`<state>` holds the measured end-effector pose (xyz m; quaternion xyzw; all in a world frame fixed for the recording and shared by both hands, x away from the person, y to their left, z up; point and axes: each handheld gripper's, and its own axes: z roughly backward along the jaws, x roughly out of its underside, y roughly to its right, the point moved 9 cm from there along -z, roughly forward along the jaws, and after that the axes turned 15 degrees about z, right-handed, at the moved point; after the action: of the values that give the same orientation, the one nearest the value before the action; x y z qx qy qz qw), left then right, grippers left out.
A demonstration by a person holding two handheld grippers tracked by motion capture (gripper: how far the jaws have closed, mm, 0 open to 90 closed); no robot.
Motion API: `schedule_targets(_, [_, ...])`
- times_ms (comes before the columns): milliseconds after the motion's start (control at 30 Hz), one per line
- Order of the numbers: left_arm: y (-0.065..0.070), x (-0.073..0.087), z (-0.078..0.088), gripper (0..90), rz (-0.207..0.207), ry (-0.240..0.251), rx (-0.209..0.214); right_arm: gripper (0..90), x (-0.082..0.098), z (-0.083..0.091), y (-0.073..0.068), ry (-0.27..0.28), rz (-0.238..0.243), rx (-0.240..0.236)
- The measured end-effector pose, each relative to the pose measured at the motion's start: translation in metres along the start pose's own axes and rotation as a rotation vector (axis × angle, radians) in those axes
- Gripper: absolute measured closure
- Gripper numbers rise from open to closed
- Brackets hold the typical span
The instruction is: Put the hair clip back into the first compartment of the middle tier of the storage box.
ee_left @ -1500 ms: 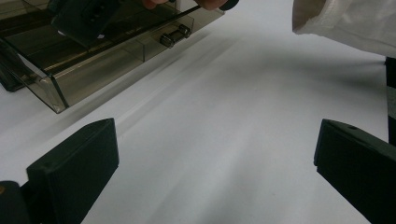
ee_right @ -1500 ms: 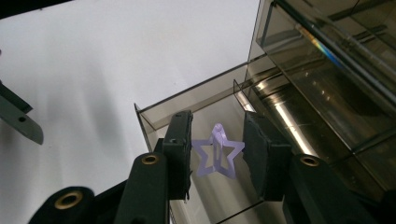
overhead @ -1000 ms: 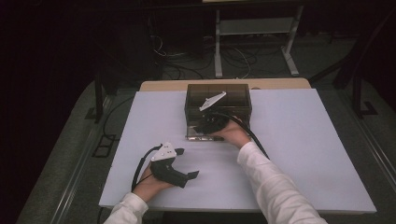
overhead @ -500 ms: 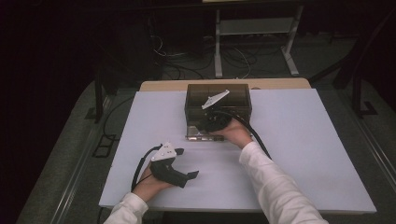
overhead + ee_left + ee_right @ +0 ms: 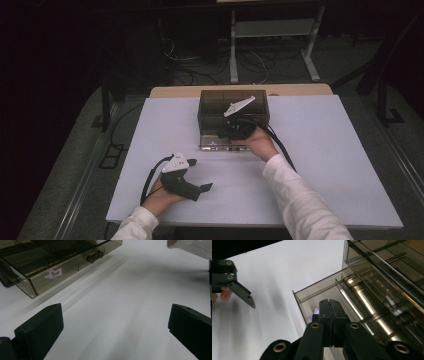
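A smoky see-through compartment box (image 5: 210,102) stands at the middle back of the white table; its front wall bears a pale logo (image 5: 53,273). My right gripper (image 5: 234,131) is at the box's front edge, and its jaws have just been closing. In the right gripper view the jaws (image 5: 329,305) meet in a thin seam against the clear front flap (image 5: 312,293). Whether they pinch a thin edge of the box (image 5: 384,287) I cannot tell. My left gripper (image 5: 199,176) rests on the table at the near left, open, with only bare table between its jaws (image 5: 112,327).
The white table top (image 5: 340,150) has free room right and left of the box. A white sleeve (image 5: 300,200) reaches in from the bottom right, and a cable (image 5: 280,145) trails beside it. A metal frame (image 5: 270,30) and floor cables lie beyond the table.
The right hand has edged slightly to the right at the box's front. The left gripper has not moved.
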<state>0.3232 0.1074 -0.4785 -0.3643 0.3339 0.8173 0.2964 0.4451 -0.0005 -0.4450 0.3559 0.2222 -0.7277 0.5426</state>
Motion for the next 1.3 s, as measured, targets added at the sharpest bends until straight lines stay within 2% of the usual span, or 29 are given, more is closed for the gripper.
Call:
schedule_targets(267, [-0.001,0.001,-0.001,0.0,0.002,-0.005,-0.004,89.1,0.01,0.018,-0.002,0.022,-0.011,-0.006])
schedule_targets(733, [-0.002,0.002,-0.002,0.0,0.0,-0.013,-0.008,89.1,0.034,0.048,-0.003,0.034,-0.036,0.024])
schedule_targets(1300, [-0.004,0.002,0.0,0.0,0.004,-0.008,-0.017,89.0,0.066,0.064,-0.013,0.019,-0.052,0.045])
